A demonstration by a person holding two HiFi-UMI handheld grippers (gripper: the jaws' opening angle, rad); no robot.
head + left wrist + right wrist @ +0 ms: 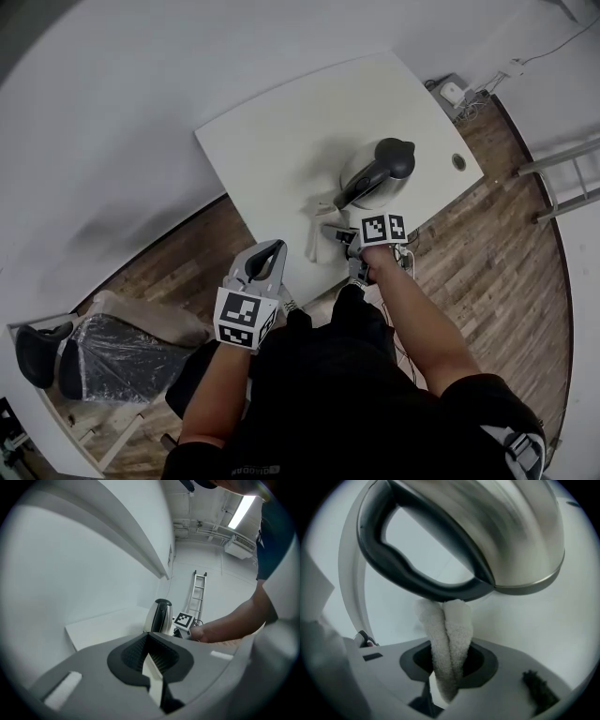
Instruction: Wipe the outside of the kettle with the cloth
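One kettle (380, 174) on table (272, 141), cloth (448, 639) clamped in right gripper (449, 666)

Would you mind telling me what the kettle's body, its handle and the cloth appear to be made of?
Kettle body: likely brushed stainless steel, with streaky silver reflections.
Handle: probably moulded black plastic, smooth with a dull sheen.
Cloth: white terry-like fabric, fuzzy looped pile.

Head view overhead, left gripper view distant, right gripper view close, kettle (386, 192) shared
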